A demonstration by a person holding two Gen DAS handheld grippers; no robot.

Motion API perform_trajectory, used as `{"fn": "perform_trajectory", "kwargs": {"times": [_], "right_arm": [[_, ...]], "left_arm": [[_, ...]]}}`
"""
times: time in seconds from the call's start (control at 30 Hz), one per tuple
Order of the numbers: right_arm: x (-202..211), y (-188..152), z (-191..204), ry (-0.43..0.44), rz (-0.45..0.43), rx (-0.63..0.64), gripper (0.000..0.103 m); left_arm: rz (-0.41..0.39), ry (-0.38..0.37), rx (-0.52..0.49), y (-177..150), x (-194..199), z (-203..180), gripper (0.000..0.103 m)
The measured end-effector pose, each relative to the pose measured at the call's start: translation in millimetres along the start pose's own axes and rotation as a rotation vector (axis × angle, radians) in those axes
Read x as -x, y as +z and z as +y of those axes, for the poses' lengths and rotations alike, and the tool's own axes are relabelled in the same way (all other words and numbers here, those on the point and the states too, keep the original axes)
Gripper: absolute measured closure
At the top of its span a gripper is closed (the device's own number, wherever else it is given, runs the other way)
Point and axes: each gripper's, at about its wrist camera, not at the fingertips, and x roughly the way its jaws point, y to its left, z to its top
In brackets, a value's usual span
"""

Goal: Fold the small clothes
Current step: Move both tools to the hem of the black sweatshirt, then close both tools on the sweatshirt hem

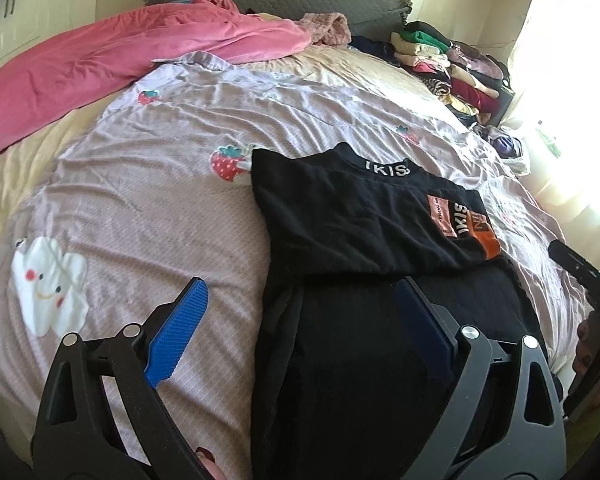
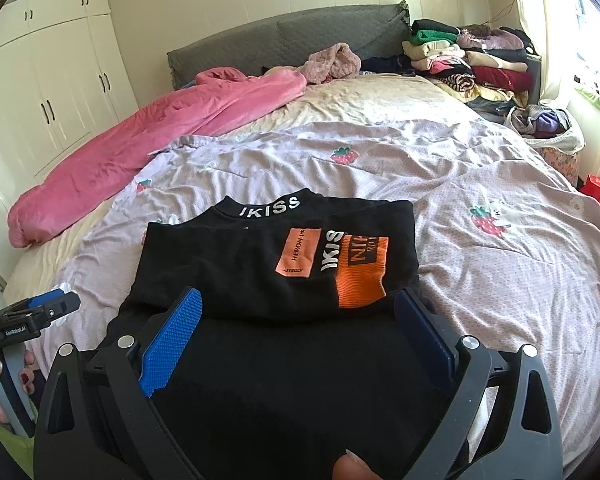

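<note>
On the near part of the bed (image 2: pixel 500 248), a black top (image 2: pixel 276 272) lies partly folded on the lilac strawberry-print cover. The right tool (image 2: pixel 296 332) hovers over its near half, blue pads spread wide, empty. The left tool (image 1: pixel 300 320) is likewise open at the top's left edge.

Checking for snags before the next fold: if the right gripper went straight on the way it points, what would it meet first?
Most likely the black shirt: the open right gripper hovers over its lower half, aimed at the folded upper part with the orange patch. Height above the cloth is unclear.
</note>
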Motion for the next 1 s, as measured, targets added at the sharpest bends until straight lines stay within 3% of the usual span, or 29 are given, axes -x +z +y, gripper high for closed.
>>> {"fn": "perform_trajectory", "kwargs": {"times": [0.6, 1.0], "right_arm": [[43, -10, 4, -0.011, -0.027, 0.034, 0.007], [58, -36, -12, -0.039, 0.008, 0.029, 0.007]], "left_arm": [[0.011, 0.030, 0.007, -32, 32, 16, 0.015], [0.072, 0.060, 0.011, -65, 31, 31, 0.015]]}}
